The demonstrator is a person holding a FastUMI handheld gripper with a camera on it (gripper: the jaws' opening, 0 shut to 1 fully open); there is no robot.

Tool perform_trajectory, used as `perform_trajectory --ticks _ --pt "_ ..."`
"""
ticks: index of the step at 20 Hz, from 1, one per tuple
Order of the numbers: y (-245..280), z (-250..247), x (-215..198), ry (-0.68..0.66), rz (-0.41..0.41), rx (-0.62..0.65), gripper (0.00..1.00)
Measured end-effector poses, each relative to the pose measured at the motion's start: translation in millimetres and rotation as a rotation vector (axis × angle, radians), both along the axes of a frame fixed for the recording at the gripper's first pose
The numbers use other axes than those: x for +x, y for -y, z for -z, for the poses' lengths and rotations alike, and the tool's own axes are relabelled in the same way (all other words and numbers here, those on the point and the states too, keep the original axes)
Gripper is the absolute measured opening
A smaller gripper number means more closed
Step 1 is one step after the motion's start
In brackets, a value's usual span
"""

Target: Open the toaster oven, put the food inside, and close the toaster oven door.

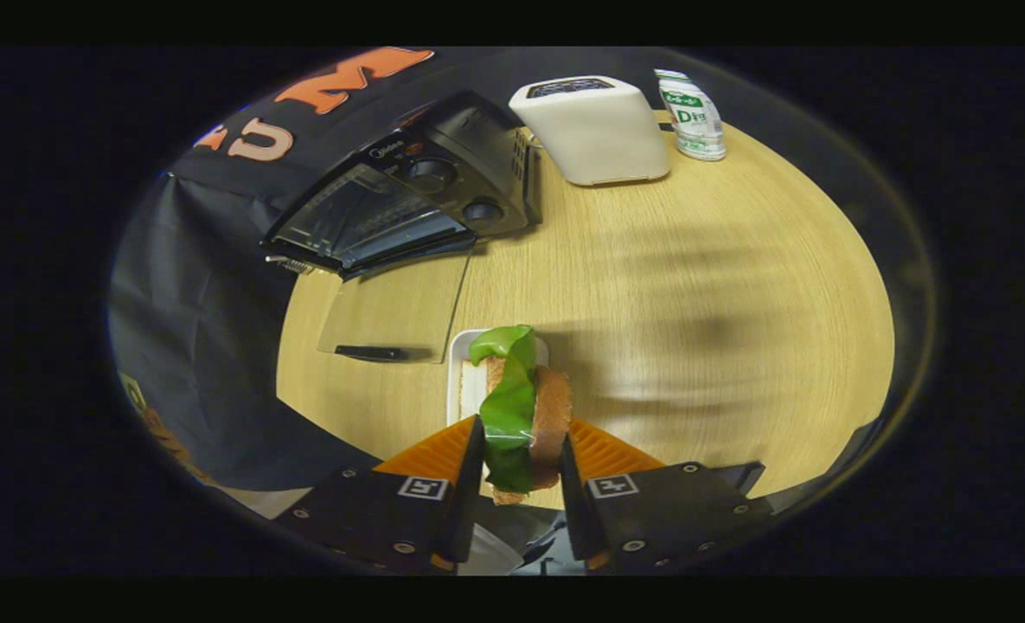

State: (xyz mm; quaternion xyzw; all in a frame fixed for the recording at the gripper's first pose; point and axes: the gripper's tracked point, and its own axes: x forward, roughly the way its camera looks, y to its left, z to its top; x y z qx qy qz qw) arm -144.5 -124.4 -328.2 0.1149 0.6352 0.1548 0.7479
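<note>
oven (408, 195) door (395, 311) is open, my gripper (519, 450) fingers clamp the sandwich (525, 407), probably lifted; loading and closing remain.

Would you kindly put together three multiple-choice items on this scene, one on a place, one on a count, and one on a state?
1. Where is the sandwich of brown bread and green lettuce?
A. Inside the black toaster oven
B. Between the gripper's fingers
C. Beside the white bottle with the green label

2. How many bottles stand on the round wooden table?
A. One
B. Two
C. Three

3. What state is the glass door of the black toaster oven in?
A. Shut
B. Folded down open
C. Taken off

Answers:
1 B: both fingers of the gripper press on the sandwich, above the white tray.
2 A: a single white bottle with a green label stands beside the white slot toaster.
3 B: the door lies flat on the table before the oven.
</note>
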Motion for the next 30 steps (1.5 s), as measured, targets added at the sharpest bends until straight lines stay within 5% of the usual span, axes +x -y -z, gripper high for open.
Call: perform_trajectory --ticks 3,12,22,30 --pt "-1 -4 0 0.020 -0.006 -0.029 0.32" --pt "-11 -61 10 0.118 0.030 -0.097 0.30" --pt "-55 -137 30 0.310 0.279 0.008 0.29" --pt "-106 -121 48 0.390 0.502 0.182 0.29"
